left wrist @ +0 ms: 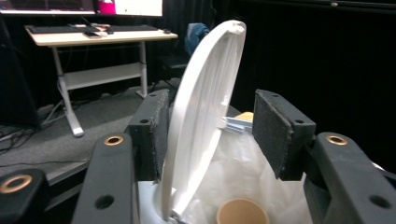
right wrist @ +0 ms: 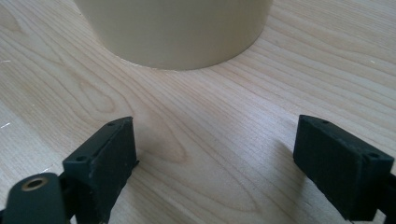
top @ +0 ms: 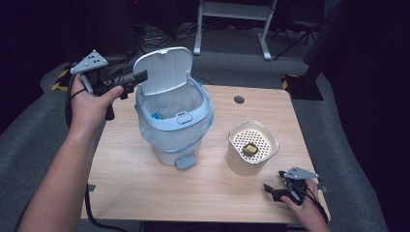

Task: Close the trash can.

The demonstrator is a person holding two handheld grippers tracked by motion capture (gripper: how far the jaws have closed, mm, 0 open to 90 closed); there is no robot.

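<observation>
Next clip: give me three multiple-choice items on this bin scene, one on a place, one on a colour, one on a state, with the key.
1. Where does the cream container stand?
A. inside the bin
B. on the table, right of the bin
C. on the floor

2. What colour is the bin's lid?
A. white
B. red
C. black

3. How is the lid?
A. shut flat
B. lying on the table
C. raised upright

Key: 1 B, the high view shows it on the table to the right of the bin. 2 A, the lid is white in the high view and the left gripper view. 3 C, it stands up behind the bin's mouth, between the spread jaws of the left gripper, against one pad and clear of the other.
</observation>
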